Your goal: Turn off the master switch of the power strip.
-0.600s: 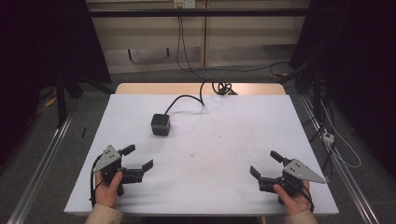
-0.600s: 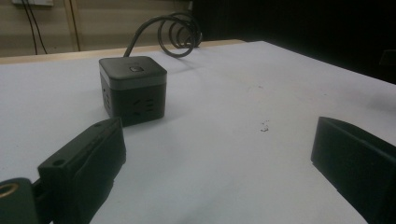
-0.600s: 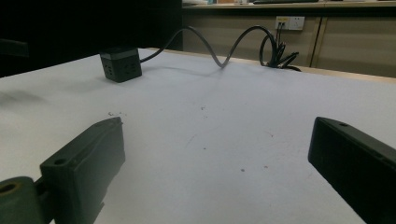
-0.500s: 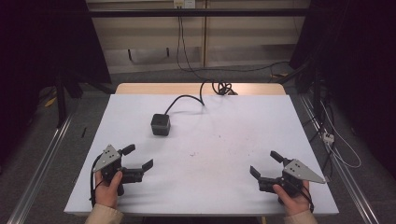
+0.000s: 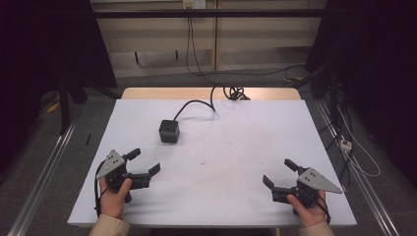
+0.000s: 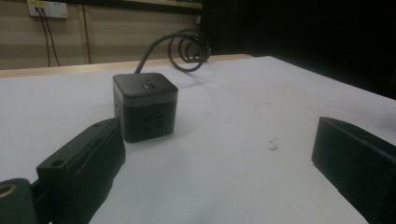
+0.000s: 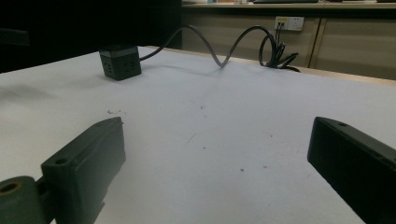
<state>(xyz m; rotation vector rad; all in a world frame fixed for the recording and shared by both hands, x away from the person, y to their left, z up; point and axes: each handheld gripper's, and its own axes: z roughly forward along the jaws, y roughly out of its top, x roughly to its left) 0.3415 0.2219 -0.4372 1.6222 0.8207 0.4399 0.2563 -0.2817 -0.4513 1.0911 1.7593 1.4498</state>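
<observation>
From the high view I see my left hand-held gripper (image 5: 146,162) and right hand-held gripper (image 5: 279,173) low on the white counter (image 5: 246,132), jaws spread, nothing between them. A black cube socket (image 5: 168,131) sits well ahead of the left one, its cable (image 5: 196,103) running to the far edge.

In the left gripper view the jaws stand wide apart and are cut off by the frame; the cube socket (image 6: 144,106) is partly hidden behind the left jaw.

In the right gripper view the jaws gape wide; the cube socket (image 7: 119,61) is far off, small and dim.
</observation>
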